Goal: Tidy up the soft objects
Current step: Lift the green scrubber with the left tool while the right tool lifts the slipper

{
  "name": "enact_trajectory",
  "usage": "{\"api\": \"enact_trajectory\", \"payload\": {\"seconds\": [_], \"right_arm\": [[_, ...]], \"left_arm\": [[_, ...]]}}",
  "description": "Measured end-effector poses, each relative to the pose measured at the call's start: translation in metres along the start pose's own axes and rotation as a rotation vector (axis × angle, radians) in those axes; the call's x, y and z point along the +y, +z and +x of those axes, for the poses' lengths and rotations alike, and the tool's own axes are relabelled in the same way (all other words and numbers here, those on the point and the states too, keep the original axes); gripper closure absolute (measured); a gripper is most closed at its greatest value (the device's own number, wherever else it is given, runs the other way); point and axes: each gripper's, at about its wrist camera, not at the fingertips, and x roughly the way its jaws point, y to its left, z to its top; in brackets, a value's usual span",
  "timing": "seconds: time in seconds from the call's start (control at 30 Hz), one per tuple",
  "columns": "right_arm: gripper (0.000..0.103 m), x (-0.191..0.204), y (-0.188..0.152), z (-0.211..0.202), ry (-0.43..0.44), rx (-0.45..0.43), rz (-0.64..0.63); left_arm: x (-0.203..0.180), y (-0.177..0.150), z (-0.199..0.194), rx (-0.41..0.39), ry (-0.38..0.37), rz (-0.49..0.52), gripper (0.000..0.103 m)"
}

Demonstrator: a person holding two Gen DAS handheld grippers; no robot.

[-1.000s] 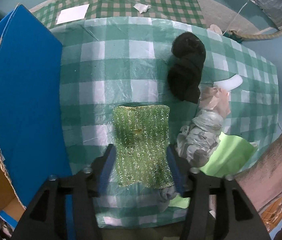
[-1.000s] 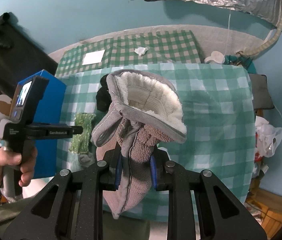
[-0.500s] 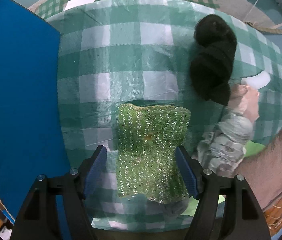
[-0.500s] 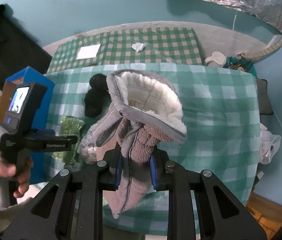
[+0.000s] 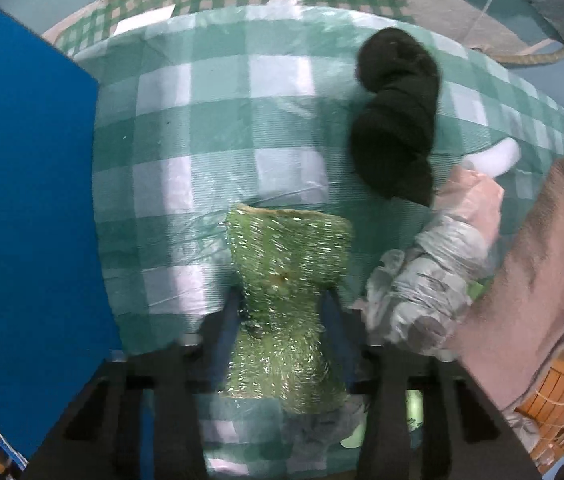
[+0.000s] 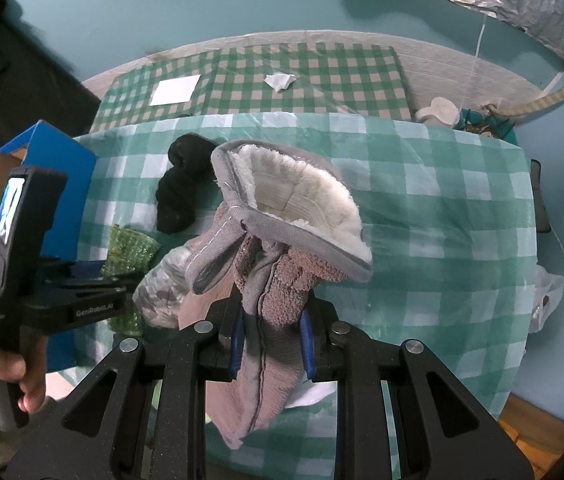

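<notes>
Sponge [image 5: 287,276] pinched at its waist by left gripper [image 5: 282,312] may slip free; right gripper [image 6: 272,336] clamps slipper [image 6: 282,248], dangling loosely.

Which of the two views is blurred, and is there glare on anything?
Left wrist view: motion-blurred, most at the black rolled cloth; the sparkly green scrubbing sponge and the plastic-covered green checked tablecloth show glints. Right wrist view: sharp, the grey fleece-lined slipper evenly lit.

The left gripper [image 5: 283,312] is clamped on the green sponge [image 5: 287,276], low over the table; the right gripper [image 6: 272,332] grips a fleece-lined grey slipper [image 6: 282,216], held aloft.
</notes>
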Motion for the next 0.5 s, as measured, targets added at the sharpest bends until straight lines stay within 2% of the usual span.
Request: {"api": "enact_trajectory", "payload": {"seconds": [0.13,0.33,0.5], "right_arm": [[0.082,0.000,0.001,-0.001,0.001,-0.002,-0.002],[0.082,0.008,-0.002,-0.007,0.003,-0.022,-0.006],[0.082,0.018,-0.007,-0.019,-0.006,-0.043,-0.026]], "left_arm": [[-0.001,-0.003,-0.002,0.004,-0.042,-0.004,0.090],[0.014,-0.017,-0.008,-0.016,-0.062,-0.021,0.091],[0.020,-0.027,-0.030,-0.049,-0.085,-0.020,0.091]]}}
